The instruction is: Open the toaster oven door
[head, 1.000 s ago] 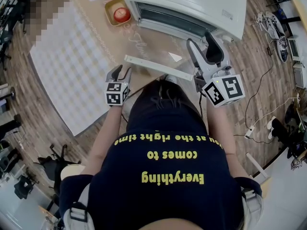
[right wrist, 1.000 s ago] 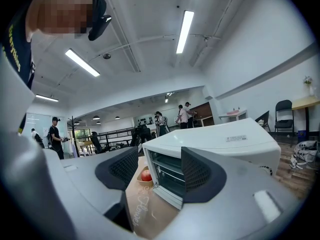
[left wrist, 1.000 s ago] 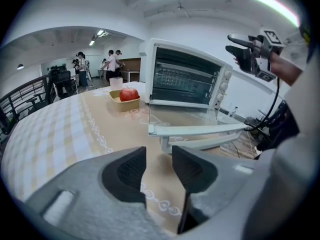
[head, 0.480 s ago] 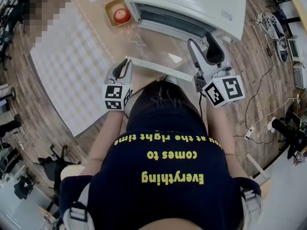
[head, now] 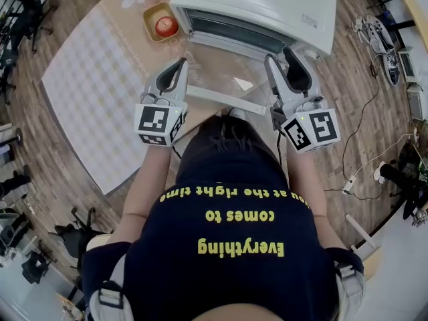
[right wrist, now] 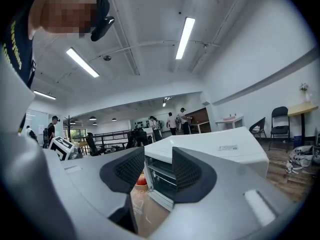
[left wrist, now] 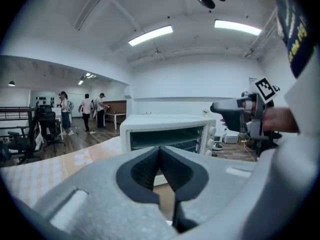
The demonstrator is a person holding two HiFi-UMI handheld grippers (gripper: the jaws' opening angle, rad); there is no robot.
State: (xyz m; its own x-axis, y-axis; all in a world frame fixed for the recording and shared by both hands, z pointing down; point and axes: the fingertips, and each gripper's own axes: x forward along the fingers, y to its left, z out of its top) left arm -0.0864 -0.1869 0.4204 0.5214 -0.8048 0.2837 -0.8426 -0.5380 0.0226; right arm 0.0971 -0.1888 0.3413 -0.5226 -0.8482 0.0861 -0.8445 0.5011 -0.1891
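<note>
One toaster oven (head: pixel 267 2) sits at the far side of the table (head: pixel 93 92). Its one door (head: pixel 224 69) lies down flat toward the person, w/ one handle bar (head: pixel 227 100) along the near edge. Two grippers – left gripper (head: pixel 181 63) by the handle's left end, jaws pressed together, nothing in them; right gripper (head: pixel 281 53) near the oven's front right corner, jaws apart & just been closing, nothing between. One bowl (head: pixel 152 11) w/ one apple (head: pixel 165 25) sits just left of the oven.
</note>
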